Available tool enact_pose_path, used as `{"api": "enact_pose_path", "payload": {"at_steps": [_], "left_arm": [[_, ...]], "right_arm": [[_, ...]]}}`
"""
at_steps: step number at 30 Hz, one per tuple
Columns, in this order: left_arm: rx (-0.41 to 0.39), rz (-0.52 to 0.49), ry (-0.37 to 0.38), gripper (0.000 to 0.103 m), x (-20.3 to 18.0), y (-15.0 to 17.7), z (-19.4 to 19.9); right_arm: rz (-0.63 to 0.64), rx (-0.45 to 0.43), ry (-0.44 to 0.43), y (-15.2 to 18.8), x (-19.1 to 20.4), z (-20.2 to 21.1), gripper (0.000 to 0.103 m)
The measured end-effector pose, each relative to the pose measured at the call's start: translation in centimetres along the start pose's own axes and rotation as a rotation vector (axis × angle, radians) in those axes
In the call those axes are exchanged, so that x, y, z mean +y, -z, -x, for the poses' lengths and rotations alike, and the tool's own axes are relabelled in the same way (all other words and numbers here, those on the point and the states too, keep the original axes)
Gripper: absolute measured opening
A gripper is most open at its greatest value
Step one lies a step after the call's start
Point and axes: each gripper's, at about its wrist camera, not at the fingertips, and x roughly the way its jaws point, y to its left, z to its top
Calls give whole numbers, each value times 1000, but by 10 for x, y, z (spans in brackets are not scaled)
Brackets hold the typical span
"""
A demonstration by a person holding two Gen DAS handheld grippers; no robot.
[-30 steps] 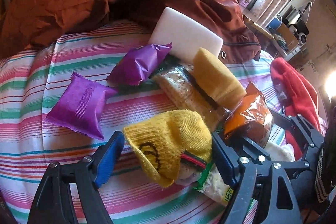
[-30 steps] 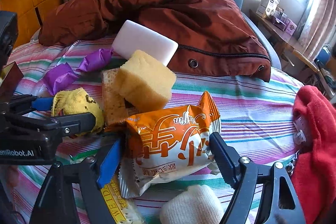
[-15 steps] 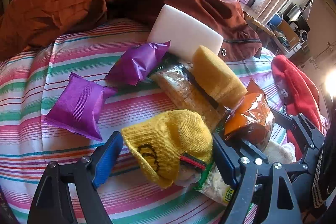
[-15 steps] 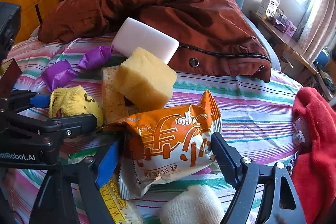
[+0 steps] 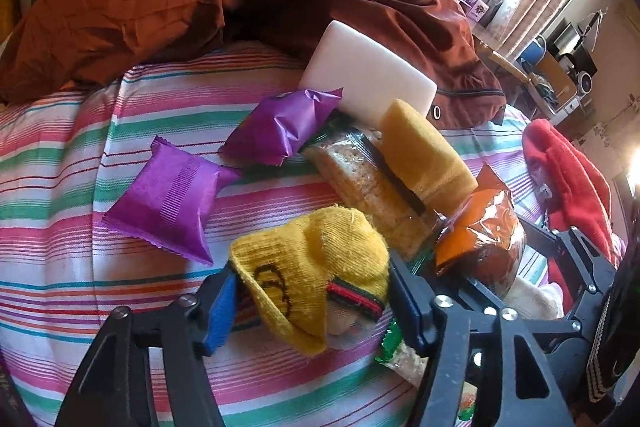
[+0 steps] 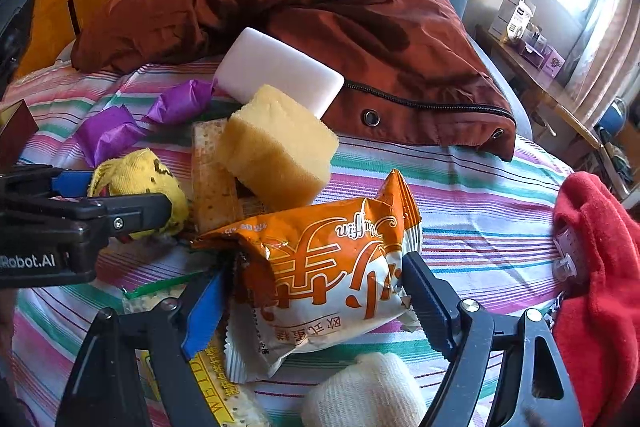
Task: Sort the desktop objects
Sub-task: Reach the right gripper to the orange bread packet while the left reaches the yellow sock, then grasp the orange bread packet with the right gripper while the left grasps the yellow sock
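**Fingers close on the yellow sock while the other pair brackets the muffin packet**

Fingers of the left gripper (image 5: 310, 301) are closing on a rolled yellow sock (image 5: 316, 267): the blue pad on one side already touches the sock's edge, and the dark pad on the other side sits against its striped cuff, so the sock is squeezed between them. The sock rests on a striped cloth (image 5: 80, 163) that covers the surface; whether that surface is a desk or a bed cannot be told.

Fingers of the right gripper (image 6: 312, 301) stand apart on either side of an orange muffin packet (image 6: 320, 267). Both pads are at the packet's edges, but whether they actually press on it cannot be told.

Just behind the sock in the left wrist view lies a clear-wrapped cracker pack (image 5: 368, 183), with a yellow sponge (image 5: 424, 155) lying across it. A white block (image 5: 368, 79) leans behind the sponge, touching a purple wrapper (image 5: 280, 131). A second purple packet (image 5: 172, 199) lies flat on the cloth, near the sock but apart from it.

A rust-brown jacket (image 6: 320, 11) is heaped along the far side of the cloth, its zipper edge facing the white block. A red garment (image 6: 596, 267) lies at the right edge. In the right wrist view a cream-white sock (image 6: 368, 391) sits close to the camera, just below the muffin packet, and a green-edged snack pack (image 6: 224, 399) lies partly under the packet.
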Motion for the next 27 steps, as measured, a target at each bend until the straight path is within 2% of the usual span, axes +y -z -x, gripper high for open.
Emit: {"api": "enact_pose_path", "payload": {"at_steps": [6,10,16,19,27], "left_arm": [[-22,32,26,55,6,2,4],[-43,3,17,51,4,5,13],[-98,-70,-28,49,2,13,34],[-117,-75,-43,49,5,17,46],[-207,-106,-111,49,16,31,95]], "right_arm": [[5,-6,18,-1,2,2,74],[-14,-12,22,-3,-2,5,68],[-37,-51,25,-7,-5,16,67],[-51,-79,21,-9,-6,24,67],[-75,-157,-53,-15,-3,52,67]]}}
